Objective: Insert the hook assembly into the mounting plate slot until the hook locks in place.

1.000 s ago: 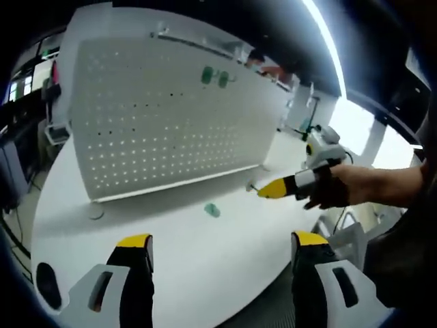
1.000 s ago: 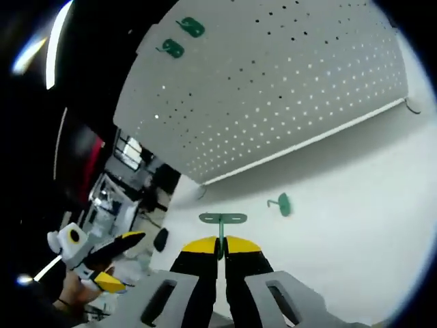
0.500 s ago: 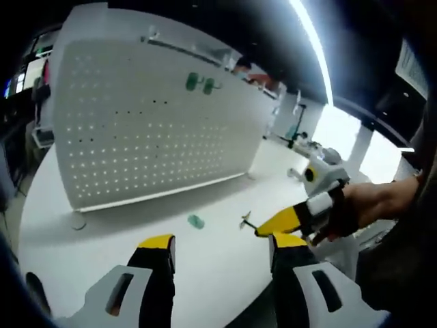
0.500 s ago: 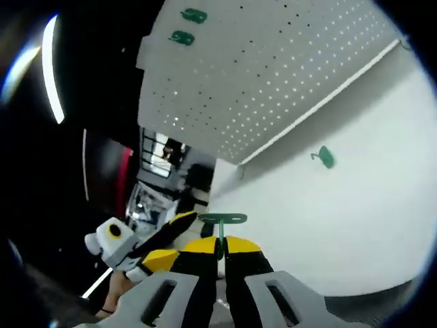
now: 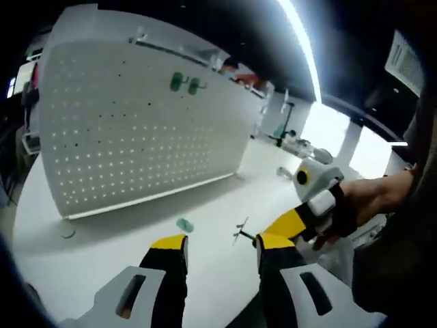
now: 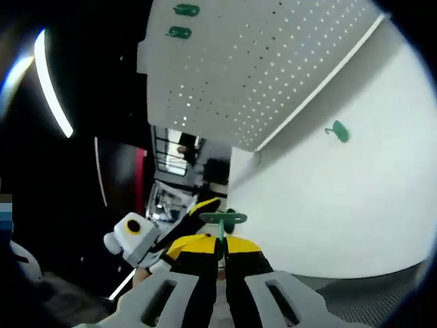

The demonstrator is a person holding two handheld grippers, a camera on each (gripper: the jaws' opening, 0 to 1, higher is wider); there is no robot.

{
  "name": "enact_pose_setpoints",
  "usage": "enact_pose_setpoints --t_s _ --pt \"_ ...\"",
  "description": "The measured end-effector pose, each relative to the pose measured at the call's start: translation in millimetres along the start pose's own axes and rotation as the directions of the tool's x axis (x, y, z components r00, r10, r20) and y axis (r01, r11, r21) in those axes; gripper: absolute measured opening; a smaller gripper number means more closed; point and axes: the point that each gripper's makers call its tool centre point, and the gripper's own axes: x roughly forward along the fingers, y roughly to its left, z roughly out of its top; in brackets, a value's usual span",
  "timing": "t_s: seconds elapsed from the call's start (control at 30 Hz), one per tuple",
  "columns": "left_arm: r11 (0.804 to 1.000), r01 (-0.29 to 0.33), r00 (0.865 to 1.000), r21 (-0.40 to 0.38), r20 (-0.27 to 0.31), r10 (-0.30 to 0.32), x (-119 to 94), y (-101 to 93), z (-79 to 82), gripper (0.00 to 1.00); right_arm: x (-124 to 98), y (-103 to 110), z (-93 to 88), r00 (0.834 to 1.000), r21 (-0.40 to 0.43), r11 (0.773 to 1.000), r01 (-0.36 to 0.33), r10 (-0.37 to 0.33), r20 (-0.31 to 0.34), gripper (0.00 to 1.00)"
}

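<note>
Pegboard of white perforated metal (image 5: 136,130) stands upright on the white tabletop (image 5: 102,253), with two green hooks (image 5: 184,83) already hung side by side near its upper edge. In the right gripper view the same board (image 6: 273,61) runs across the top, its hung hooks (image 6: 181,20) up at the left.

The right gripper (image 6: 220,247) has its yellow-tipped black jaws pressed together on the stem of a small green hook assembly (image 6: 222,220), whose flat crossbar sticks up just above the jaw tips. In the left gripper view that gripper (image 5: 256,236) comes in from the right, carried in a person's hand (image 5: 362,201), with the thin hook piece (image 5: 240,231) at its tip, held just above the table.

The left gripper (image 5: 222,242) holds nothing; its jaws stand parted with a clear gap between them, and the right gripper's tip sits just beside its right-hand jaw.

Another loose green hook (image 5: 184,224) lies flat on the table between the board's foot and the grippers, apart from both; it also shows in the right gripper view (image 6: 337,131).
</note>
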Motion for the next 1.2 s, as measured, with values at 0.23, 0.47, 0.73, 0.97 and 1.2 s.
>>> enact_pose_setpoints --t_s 0.23,0.47,0.73,0.97,1.2 --pt "0.999 0.032 0.999 0.017 0.013 -0.032 0 -5.3 2.4 0.26 5 6 -9.2 0.999 0.019 0.999 -0.037 0.038 -0.037 0.0" --pt "0.998 0.061 0.997 0.02 0.048 -0.061 -2 -10.7 5.8 0.17 5 14 -11.1 0.995 0.075 0.993 -0.09 0.093 -0.044 0.0" --pt "0.991 0.129 0.989 0.019 0.075 -0.13 -3 -22.1 10.6 0.07 3 21 -13.0 0.985 0.136 0.979 -0.151 0.16 -0.061 0.0" --pt "0.985 0.146 0.986 0.089 0.062 -0.152 -2 -25.6 10.7 0.05 0 19 -13.2 0.985 0.087 0.985 -0.147 0.154 -0.081 0.01" --pt "0.961 0.103 0.994 0.255 0.003 -0.107 1 -25.4 6.3 0.03 3 10 -11.9 0.991 -0.01 0.995 -0.099 0.098 -0.092 0.01"
